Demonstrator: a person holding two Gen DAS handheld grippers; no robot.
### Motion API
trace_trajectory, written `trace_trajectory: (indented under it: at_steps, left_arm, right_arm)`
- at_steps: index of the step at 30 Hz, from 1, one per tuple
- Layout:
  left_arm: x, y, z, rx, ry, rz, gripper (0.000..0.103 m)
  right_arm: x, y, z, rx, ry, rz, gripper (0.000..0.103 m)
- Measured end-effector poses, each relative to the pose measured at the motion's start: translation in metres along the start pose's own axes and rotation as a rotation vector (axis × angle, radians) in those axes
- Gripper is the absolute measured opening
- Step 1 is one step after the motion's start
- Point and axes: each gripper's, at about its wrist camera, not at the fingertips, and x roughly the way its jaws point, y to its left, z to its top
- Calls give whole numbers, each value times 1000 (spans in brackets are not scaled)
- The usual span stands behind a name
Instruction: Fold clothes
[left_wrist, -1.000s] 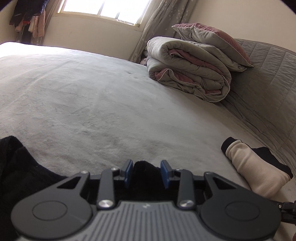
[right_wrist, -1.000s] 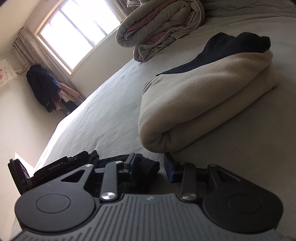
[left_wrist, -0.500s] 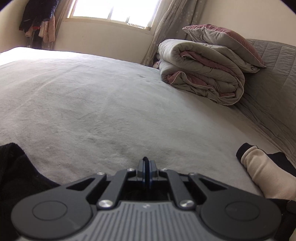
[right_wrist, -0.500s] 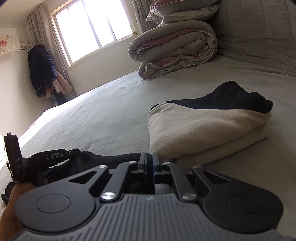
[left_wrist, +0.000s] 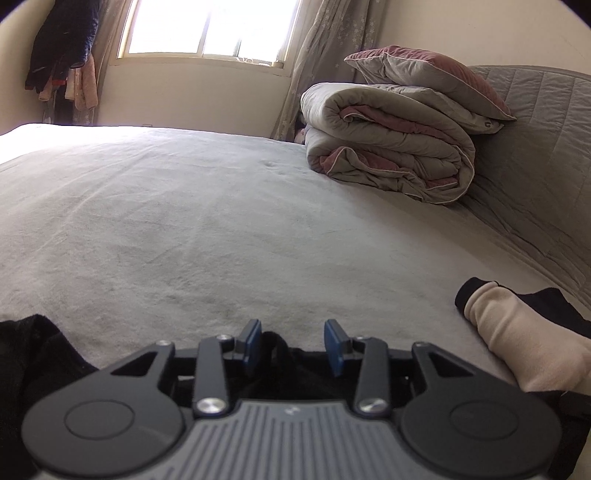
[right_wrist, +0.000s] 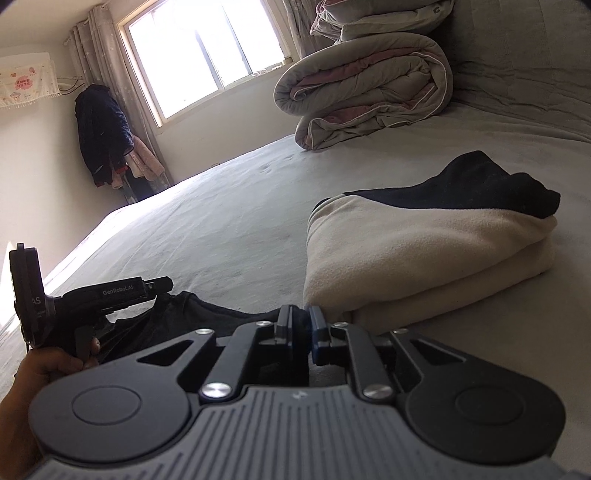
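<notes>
A black garment lies crumpled on the grey bed sheet at the near edge. My left gripper is open just above it, and a fold of black cloth rises between the blue pads without being clamped. In the right wrist view the black garment stretches from the left gripper to my right gripper, which is shut on its edge. A folded cream and black garment rests just right of the right gripper; it also shows at the left wrist view's right edge.
A rolled grey and pink duvet with a pillow on top sits at the bed's far right, against a quilted headboard. Clothes hang in the corner beside the window. A person's hand holds the left gripper.
The left gripper closed on the black cloth half a second ago and has now opened again. The right gripper went from open to shut and stays shut on the cloth.
</notes>
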Motion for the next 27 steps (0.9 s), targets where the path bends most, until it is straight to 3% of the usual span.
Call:
trace_trajectory:
  at_steps: [4,7,10,12,16,20,27]
  left_arm:
    - [-25,-28,1,86,31,-65,39]
    - [-47,-54,-11,168,70,-166,37]
    - [-57,-77,-31,247,117,-249,16]
    - [-59,-90,-47,286,149,-290,15]
    - [-43,-100,-67,268,153,-272,15]
    - [-23,-104,-52,225,168,-270,15]
    - [5,-122,-35,258,163,-278,15]
  right_arm:
    - [-1,-2,1,8,9,15,15]
    - [-1,-4,1,14,16,26,17]
    - [-3,-9,3,34,10,26,26]
    - [-5,-13,3,46,9,28,35]
    - [-9,-22,4,68,35,63,35]
    - [-7,-31,2,113,74,93,36]
    - [-9,-38,2,151,74,63,36]
